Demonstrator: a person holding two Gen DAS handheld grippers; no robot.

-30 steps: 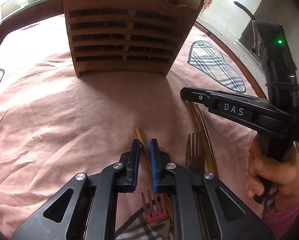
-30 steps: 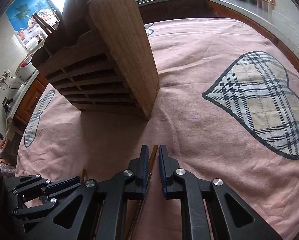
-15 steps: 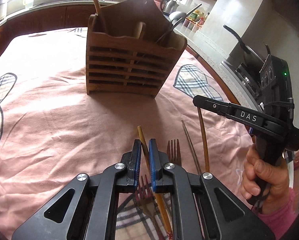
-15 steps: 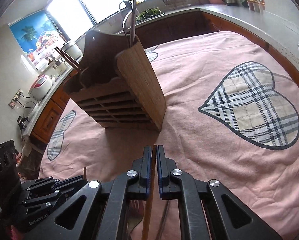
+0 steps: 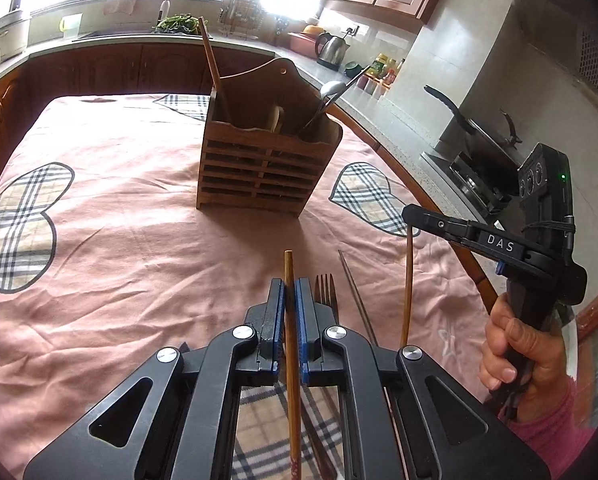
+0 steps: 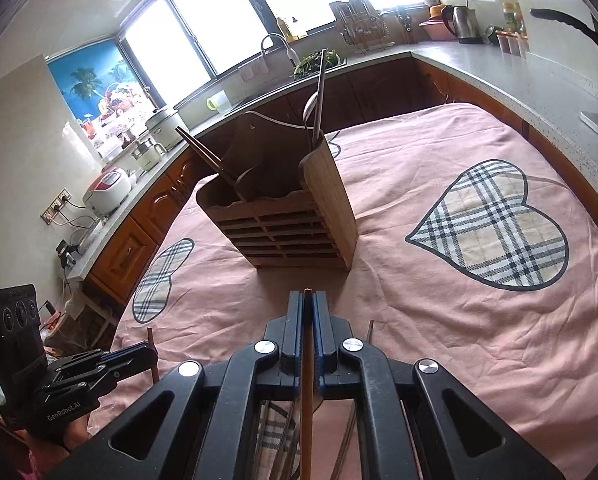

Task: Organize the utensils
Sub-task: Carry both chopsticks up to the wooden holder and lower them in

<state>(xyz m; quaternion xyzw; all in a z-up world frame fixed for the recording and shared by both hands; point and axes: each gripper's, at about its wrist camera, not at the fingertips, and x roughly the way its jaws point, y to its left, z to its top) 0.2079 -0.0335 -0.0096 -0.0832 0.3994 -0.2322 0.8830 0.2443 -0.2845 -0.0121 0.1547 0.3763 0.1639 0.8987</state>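
While gripped, both chopsticks (image 5: 287, 280) (image 6: 307, 320) point forward — toward the holder (image 5: 265, 164).

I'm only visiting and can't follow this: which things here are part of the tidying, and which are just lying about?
Part of the job:
- left gripper, shut on a wooden chopstick
- right gripper, shut on another chopstick
- wooden utensil holder
- fork on the cloth

Just lying about:
- kettle
- rice cooker
- pan

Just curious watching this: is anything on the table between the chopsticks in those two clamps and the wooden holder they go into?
Nothing visible. Only bare pink cloth lies between each held chopstick and the wooden holder.
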